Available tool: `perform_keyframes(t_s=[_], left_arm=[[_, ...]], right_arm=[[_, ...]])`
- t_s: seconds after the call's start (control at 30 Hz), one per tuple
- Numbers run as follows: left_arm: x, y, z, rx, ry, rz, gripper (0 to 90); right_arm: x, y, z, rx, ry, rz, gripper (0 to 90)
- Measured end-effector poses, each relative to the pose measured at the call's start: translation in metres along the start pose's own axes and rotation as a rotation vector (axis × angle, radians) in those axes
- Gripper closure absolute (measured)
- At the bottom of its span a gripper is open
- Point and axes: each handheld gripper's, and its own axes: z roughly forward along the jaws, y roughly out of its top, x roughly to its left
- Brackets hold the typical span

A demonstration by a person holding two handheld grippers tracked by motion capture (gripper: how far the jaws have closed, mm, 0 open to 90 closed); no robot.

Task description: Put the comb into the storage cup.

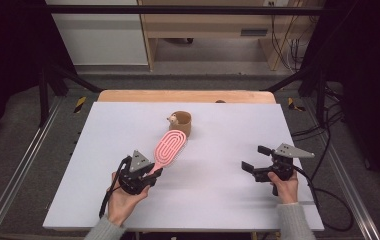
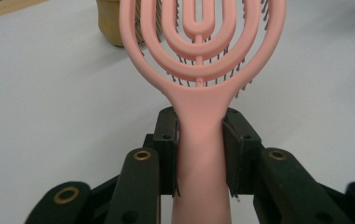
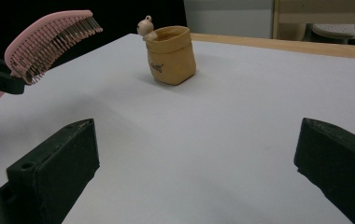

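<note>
I see the left gripper (image 1: 154,173) clamped on a pink hairbrush (image 1: 169,145), a tan pot (image 1: 182,122) beyond it; right gripper (image 1: 254,159) agape over the white tabletop (image 1: 218,190) (wooden shelving (image 1: 208,25) behind).

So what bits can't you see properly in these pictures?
- Pink brush: left gripper view, head cut off by the top edge; handle end hidden between the fingers.
- Tan pot: its inside is hidden by its wall; the print is too small to read.
- Right gripper: right gripper view, fingers cut off by the bottom edge.
</note>
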Motion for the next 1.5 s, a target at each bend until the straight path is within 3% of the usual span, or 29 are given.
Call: perform_keyframes(t_s=[0.83,1.5], left_arm=[[0.007,0.003,-0.009,-0.080,0.027,-0.030,69.4],[0.001,0.015,-0.010,-0.124,0.026,-0.027,69.4]], right_arm=[[0.028,0.016,0.014,-0.020,0.043,-0.011,0.6],[0.048,0.030,0.016,-0.065,0.043,0.013,0.6]])
